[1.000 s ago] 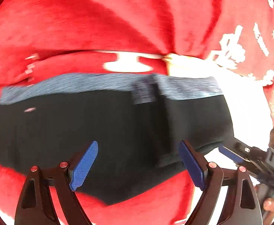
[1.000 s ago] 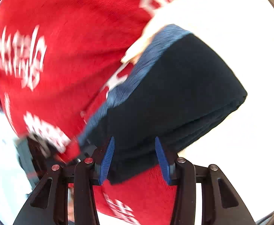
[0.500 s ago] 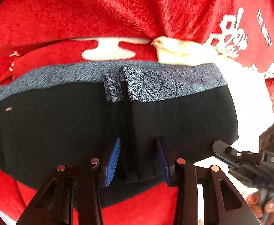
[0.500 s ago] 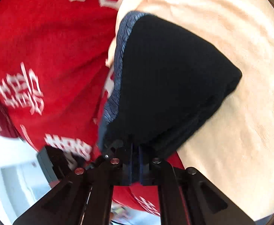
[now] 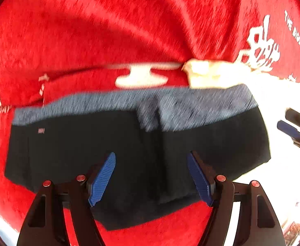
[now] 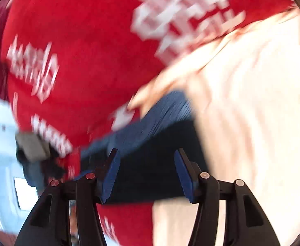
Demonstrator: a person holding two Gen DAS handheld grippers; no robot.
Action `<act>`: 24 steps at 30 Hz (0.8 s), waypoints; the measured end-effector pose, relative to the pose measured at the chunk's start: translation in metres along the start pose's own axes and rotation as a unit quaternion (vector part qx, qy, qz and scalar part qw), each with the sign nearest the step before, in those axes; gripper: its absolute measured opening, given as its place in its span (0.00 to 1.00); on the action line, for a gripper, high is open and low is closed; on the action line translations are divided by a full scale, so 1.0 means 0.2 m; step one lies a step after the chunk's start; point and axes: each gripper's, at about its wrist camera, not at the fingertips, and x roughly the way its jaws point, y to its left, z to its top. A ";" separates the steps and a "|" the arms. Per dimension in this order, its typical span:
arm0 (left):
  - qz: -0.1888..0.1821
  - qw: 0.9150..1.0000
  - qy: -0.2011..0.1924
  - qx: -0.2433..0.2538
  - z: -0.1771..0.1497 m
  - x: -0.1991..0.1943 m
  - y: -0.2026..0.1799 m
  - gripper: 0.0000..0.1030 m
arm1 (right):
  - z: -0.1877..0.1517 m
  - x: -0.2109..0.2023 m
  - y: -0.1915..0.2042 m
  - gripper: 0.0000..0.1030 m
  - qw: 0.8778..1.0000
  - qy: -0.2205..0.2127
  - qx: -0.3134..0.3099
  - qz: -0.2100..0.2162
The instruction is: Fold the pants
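- Pants (image 5: 129, 153): black with a grey-blue waistband (image 5: 191, 106), lying as a compact folded rectangle on the red blanket (image 5: 109, 30). The right end of the bundle overlaps the edge where the red blanket meets the cream cloth (image 6: 252, 102)
- Fold state: a vertical overlap shows near the middle of the bundle, so the layers are stacked. Judged from this, the fold is essentially complete
- Left claw (image 5: 151, 178): spread wide above the near edge of the pants and gripping nothing. Half a second earlier its pads were close together around the middle fold; it has since let go
- Right claw (image 6: 147, 176): also spread, with the dark fabric visible between the pads but not pinched. Half a second earlier it was pressed together on the right end of the pants
- Both views are motion-blurred, which suggests that the claws are moving away
- Meaning for the task: both grips are released and the bundle holds its shape unaided. What remains is probably only a check that no edge springs open
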 end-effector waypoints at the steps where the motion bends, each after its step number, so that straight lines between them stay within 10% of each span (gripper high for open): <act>1: -0.005 1.000 -0.004 0.003 0.04 0.00 -0.03 0.72 | 0.05 0.03 -0.07 0.57 1.000 0.004 0.023 0.000; 7: -0.041 0.999 0.002 0.022 0.12 0.12 -0.21 0.72 | 0.12 0.37 -0.30 0.42 0.987 0.108 0.102 0.055; 12: -0.028 0.999 0.027 0.016 0.04 0.22 -0.20 0.72 | 0.14 0.29 -0.11 0.32 0.986 0.107 0.079 0.101; 17: 0.011 0.995 0.022 0.094 -0.03 0.25 -0.28 0.72 | 0.10 0.37 0.06 0.32 0.978 0.108 -0.098 -0.148; 24: 0.024 0.998 0.048 0.029 -0.09 0.19 -0.05 0.79 | -0.02 0.21 0.00 0.37 0.983 0.082 -0.063 -0.151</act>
